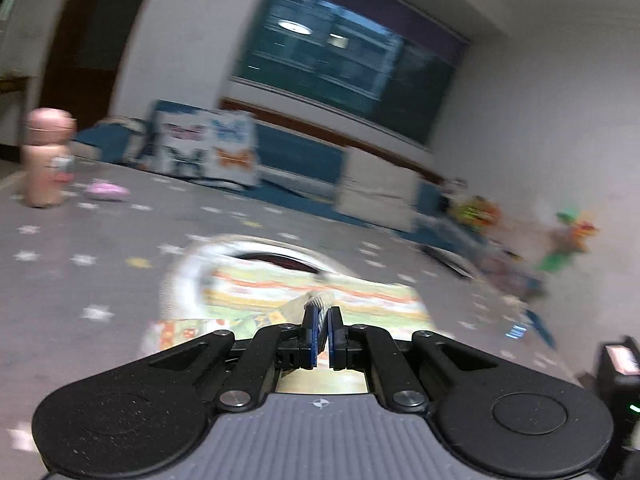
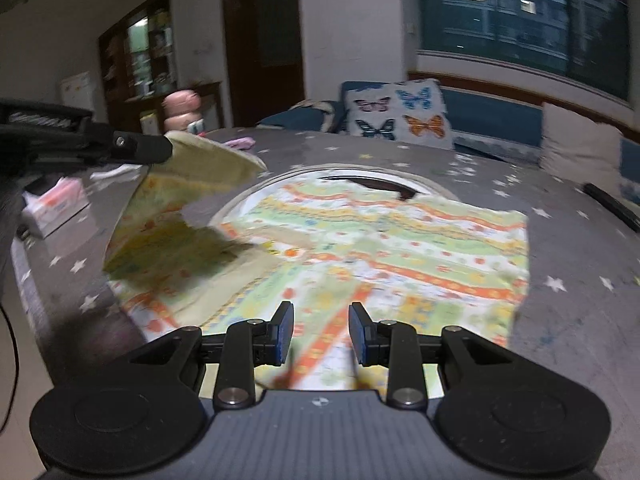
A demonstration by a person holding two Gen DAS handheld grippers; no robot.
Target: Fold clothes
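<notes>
**item: printed garment, one side lifted for folding**

left gripper point(image 1: 323, 322): jaws clenched on a ribbed hem or cuff edge of the garment point(image 2: 380, 248); a sliver of fabric shows between the blue pads. seen from the right wrist view, this gripper point(image 2: 170, 148) carries a flap of the cloth raised off the surface, underside pale yellow, the flap hanging in a slack triangle.

right gripper point(image 2: 320, 332): jaws parted, nothing between them; it hovers over the near edge of the garment, pads apart from the cloth.

garment: lies mostly flat on the grey star-patterned bedcover point(image 2: 568, 320), neckline at the far end, striped print in green, orange and white.

handling, judged: light, thin, fully limp; it droops wherever unsupported and likely slides easily over the cover. best taken at hems, cuffs or corners, where the doubled edge gives the pads something to bite.

surroundings: butterfly cushion point(image 2: 400, 114), pink bottle point(image 1: 46, 158), tissue box point(image 2: 56, 206) at the left.

not made out: left wrist view is motion-blurred; garment type uncertain; whether sleeves exist is unclear; near hem is cut off behind the right gripper body.
</notes>
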